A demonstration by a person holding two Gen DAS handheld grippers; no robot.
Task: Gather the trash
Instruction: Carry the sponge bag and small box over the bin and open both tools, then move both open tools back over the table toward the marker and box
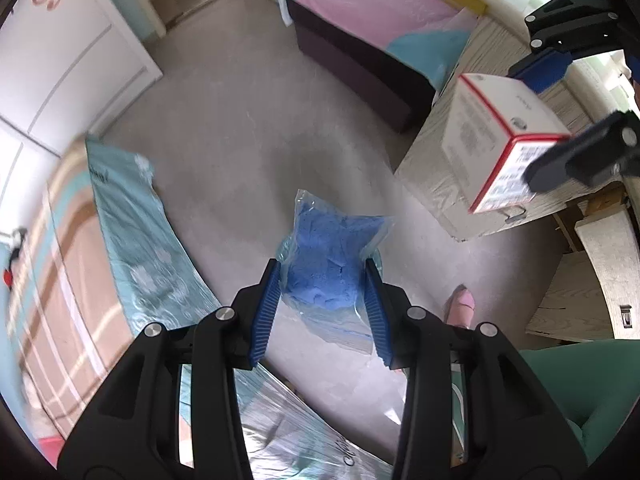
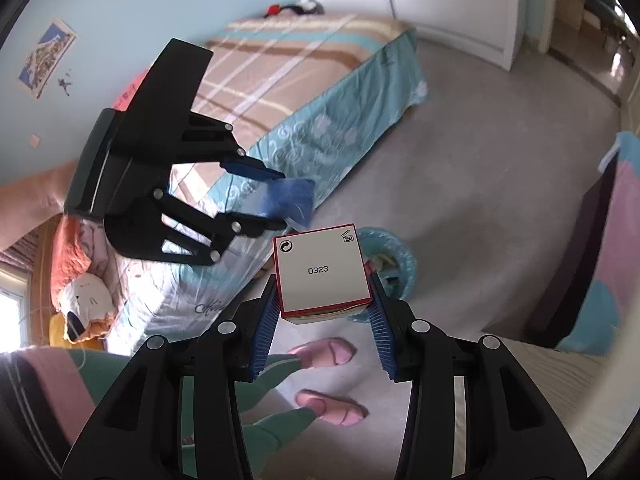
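My left gripper is shut on a clear plastic bag with crumpled blue material inside, held above the grey floor. From the right wrist view the same left gripper and its blue bag hang beside the bed. My right gripper is shut on a white box with red edges, printed "0323" on its end. That box and the right gripper show at the upper right of the left wrist view. Behind the box a bin lined with a blue bag stands on the floor.
A bed with a striped blanket and teal sheet lies along one side. A dark bench with pink and blue cover and a pale wooden desk stand opposite. The person's feet in pink slippers are below. White wardrobe stands nearby.
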